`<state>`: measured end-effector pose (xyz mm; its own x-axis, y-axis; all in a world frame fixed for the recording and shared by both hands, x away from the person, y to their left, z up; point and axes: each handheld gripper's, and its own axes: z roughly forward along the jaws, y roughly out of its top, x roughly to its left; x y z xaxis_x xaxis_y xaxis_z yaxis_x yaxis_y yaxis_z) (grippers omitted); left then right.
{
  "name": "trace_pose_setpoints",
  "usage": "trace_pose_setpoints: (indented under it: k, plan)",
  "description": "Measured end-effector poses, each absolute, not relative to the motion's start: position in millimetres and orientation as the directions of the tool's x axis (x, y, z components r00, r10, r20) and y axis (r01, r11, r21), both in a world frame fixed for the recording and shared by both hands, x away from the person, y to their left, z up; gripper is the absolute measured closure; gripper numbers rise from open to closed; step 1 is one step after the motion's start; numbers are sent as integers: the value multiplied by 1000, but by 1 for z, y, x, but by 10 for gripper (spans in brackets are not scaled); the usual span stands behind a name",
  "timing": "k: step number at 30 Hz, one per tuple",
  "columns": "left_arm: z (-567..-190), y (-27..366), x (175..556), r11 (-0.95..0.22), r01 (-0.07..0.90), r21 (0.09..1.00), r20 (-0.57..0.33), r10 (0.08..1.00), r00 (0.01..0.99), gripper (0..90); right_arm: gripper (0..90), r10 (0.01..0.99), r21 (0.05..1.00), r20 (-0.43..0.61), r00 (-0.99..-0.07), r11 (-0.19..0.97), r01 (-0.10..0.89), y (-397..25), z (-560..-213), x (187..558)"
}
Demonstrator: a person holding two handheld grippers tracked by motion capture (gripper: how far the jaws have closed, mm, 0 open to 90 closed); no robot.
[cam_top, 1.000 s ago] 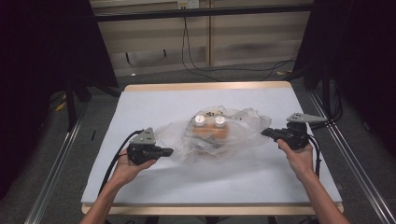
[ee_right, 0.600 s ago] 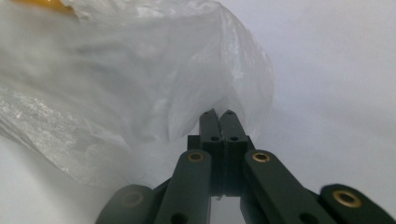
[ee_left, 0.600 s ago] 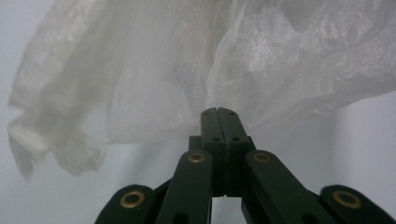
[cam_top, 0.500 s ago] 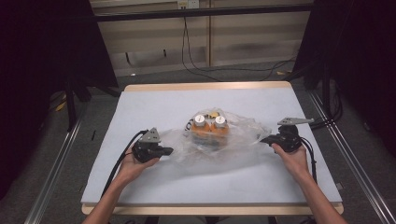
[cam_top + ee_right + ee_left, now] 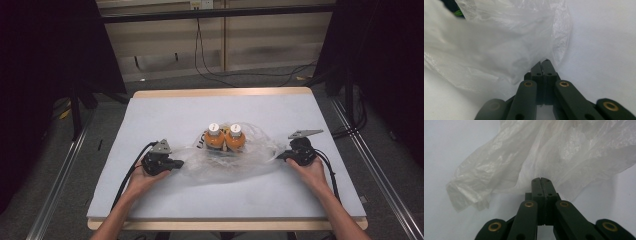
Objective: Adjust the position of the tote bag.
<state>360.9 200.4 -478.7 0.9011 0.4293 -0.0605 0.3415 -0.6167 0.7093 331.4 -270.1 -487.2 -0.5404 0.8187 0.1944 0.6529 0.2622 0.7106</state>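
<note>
Both grippers, left (image 5: pixel 176 163) and right (image 5: pixel 280 156), are pinching the crinkly clear plastic bag (image 5: pixel 235 162), fingers closed, dragging it nearer; two orange white-capped bottles (image 5: pixel 224 137) are riding along.

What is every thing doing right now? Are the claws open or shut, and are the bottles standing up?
left claw: shut on the plastic bag's edge.
right claw: shut on the bag's other side.
plastic bag: clear, crumpled, stretched between both claws.
two orange bottles: upright, side by side, white caps on.
</note>
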Motion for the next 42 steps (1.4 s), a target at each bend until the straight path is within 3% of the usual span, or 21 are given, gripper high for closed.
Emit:
trace_pose_setpoints:
  k: [4, 8, 12, 14, 15, 16, 19, 20, 25, 31, 38, 42]
  plan:
    - [-481, 203, 362, -604, 356, 714, -80, 434, 897, 900, 888, 819, 713, 199, -538, 256, 653, -271, -488, 331]
    - [-482, 206, 362, -579, 383, 720, -112, 447, 887, 867, 766, 809, 729, 204, -551, 250, 637, -273, -486, 330]
    - [-477, 208, 360, -544, 396, 740, -142, 449, 882, 820, 705, 801, 759, 220, -557, 219, 614, -278, -477, 326]
    - [-471, 211, 358, -517, 392, 761, -148, 450, 880, 696, 621, 797, 789, 224, -561, 189, 585, -284, -465, 319]
    - [-468, 212, 357, -507, 394, 767, -148, 457, 877, 696, 621, 797, 789, 224, -561, 189, 585, -284, -465, 319]
    - [-460, 215, 352, -483, 391, 783, -136, 480, 866, 577, 543, 795, 807, 232, -561, 165, 567, -288, -457, 315]
    - [-454, 218, 350, -463, 391, 795, -136, 493, 859, 466, 500, 796, 821, 228, -561, 153, 550, -290, -449, 310]
    - [-447, 221, 347, -441, 386, 810, -136, 498, 857, 440, 450, 796, 833, 227, -562, 141, 535, -291, -440, 305]
    - [-433, 223, 343, -411, 367, 834, -127, 504, 854, 351, 368, 785, 856, 212, -582, 138, 498, -292, -423, 292]
    - [-410, 222, 339, -380, 308, 872, -83, 505, 859, 342, 362, 771, 889, 183, -610, 135, 437, -289, -399, 275]
    - [-399, 206, 360, -353, 276, 894, -63, 510, 858, 381, 319, 732, 896, 145, -666, 189, 402, -265, -379, 283]
    - [-406, 192, 377, -367, 281, 887, -70, 493, 867, 318, 306, 715, 892, 141, -684, 208, 401, -249, -383, 294]
